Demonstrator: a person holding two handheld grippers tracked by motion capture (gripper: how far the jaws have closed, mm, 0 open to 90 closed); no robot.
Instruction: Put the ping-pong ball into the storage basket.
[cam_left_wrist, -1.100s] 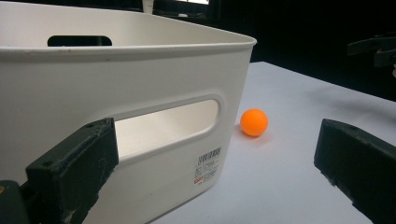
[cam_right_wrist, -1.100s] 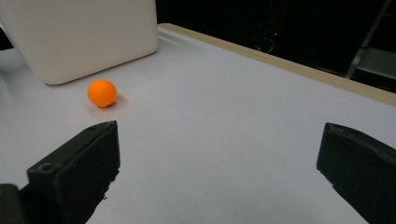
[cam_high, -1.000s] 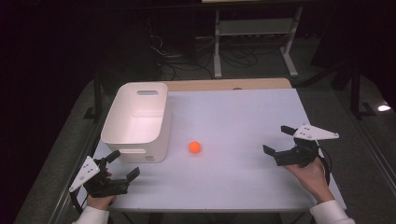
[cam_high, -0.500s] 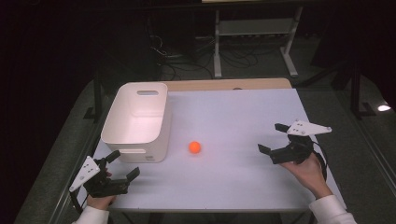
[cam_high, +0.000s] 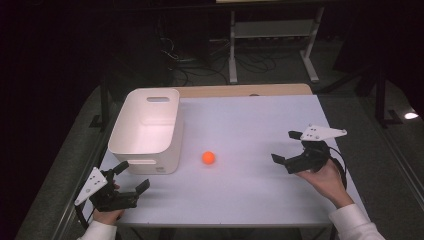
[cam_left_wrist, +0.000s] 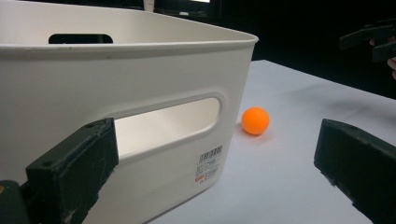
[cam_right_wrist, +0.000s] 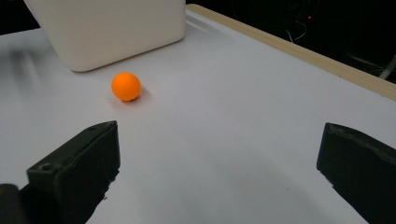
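Orange ball near the tabletop centre, beside the white bin; right gripper and left gripper both agape, empty, near opposite edges.

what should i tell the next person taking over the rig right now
Left gripper: jaws open, holding nothing, at the near left corner of the table, just in front of the white bin.
Right gripper: jaws open, holding nothing, over the right side of the table, pointing toward the orange ball.
The ball sits loose on the table, just right of the bin and apart from it. The bin looks empty from above.
Done: nothing grasped yet.
Left: probably bring the right gripper to the ball, close on it, and drop it in the bin.
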